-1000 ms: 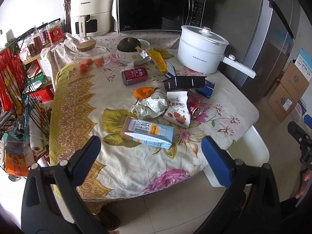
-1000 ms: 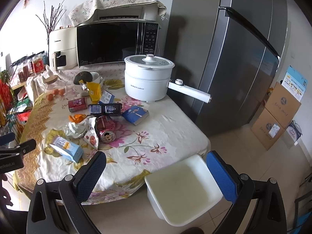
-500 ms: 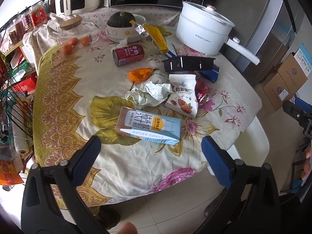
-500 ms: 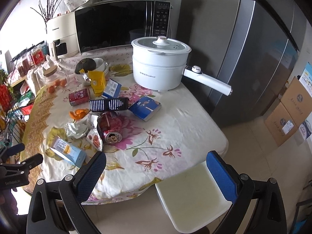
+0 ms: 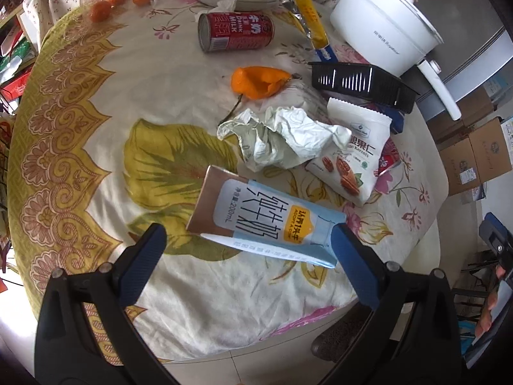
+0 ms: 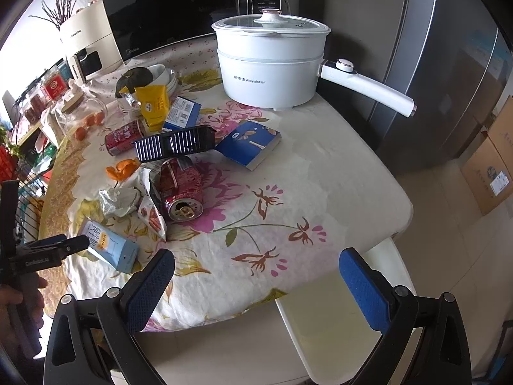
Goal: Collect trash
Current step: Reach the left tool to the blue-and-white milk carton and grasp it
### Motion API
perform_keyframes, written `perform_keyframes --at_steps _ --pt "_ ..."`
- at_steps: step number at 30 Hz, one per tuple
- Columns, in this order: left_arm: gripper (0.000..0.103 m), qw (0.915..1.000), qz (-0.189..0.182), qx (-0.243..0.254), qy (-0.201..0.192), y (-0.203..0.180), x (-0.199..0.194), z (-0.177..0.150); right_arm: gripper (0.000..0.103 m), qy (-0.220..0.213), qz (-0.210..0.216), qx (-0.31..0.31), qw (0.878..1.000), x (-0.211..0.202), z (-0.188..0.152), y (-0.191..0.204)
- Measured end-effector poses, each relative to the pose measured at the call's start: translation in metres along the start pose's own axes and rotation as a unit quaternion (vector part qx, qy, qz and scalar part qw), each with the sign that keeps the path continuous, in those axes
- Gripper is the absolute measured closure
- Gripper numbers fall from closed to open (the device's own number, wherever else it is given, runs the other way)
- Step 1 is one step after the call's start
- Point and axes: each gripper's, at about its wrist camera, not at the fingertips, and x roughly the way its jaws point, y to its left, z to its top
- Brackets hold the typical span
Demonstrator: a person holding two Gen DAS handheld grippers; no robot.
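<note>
Carton: milk carton (image 5: pixel 266 218) lies flat at the near edge of the table (image 5: pixel 80 166), at 6 o'clock in the litter; its spout end touches the left gripper's right pad.
Left gripper: left gripper (image 5: pixel 250 250), jaws wide apart, holding nothing, straddles the carton's near side.
Right gripper: right gripper (image 6: pixel 256 272), jaws equally wide, empty, hangs over the table edge above the white bin (image 6: pixel 333 327).
Other trash: crumpled paper (image 5: pixel 282 138) at 12 o'clock from the carton, nut packet (image 5: pixel 352 157) at 1 o'clock, orange peel (image 5: pixel 259 81) beyond, crushed can (image 6: pixel 181 189), red milk can (image 5: pixel 235 32) far off.
Risk: the carton lies skewed to the jaws, so closing may pinch one corner and spin it away.
Risk: a squeeze may crush it and push out leftover milk.
Risk: reaching deeper could snag the paper.
</note>
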Motion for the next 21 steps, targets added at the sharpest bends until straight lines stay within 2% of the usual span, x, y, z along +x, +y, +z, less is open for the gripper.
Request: perform_keyframes --at_steps 2,8,12,18,21 --pt "0.001 0.9994 0.034 0.002 -0.005 -0.014 0.003 0.0 0.0 0.005 0.005 -0.005 1.0 0.003 0.0 0.001" --pt "0.001 0.9922 0.113 -0.04 -0.034 -0.033 0.023 0.007 0.0 0.003 0.003 -0.016 1.0 0.003 -0.004 0.0" --pt "0.001 0.9855 0.163 -0.029 -0.039 -0.042 0.033 0.005 0.0 0.002 -0.003 -0.006 1.0 0.003 -0.006 -0.009" --pt "0.001 0.9792 0.194 0.034 -0.049 -0.053 0.026 -0.016 0.0 0.002 -0.003 0.009 1.0 0.002 -0.008 -0.02" --pt "0.001 0.9792 0.193 0.043 -0.048 -0.045 0.018 -0.022 0.0 -0.002 0.001 0.008 1.0 -0.001 -0.008 -0.016"
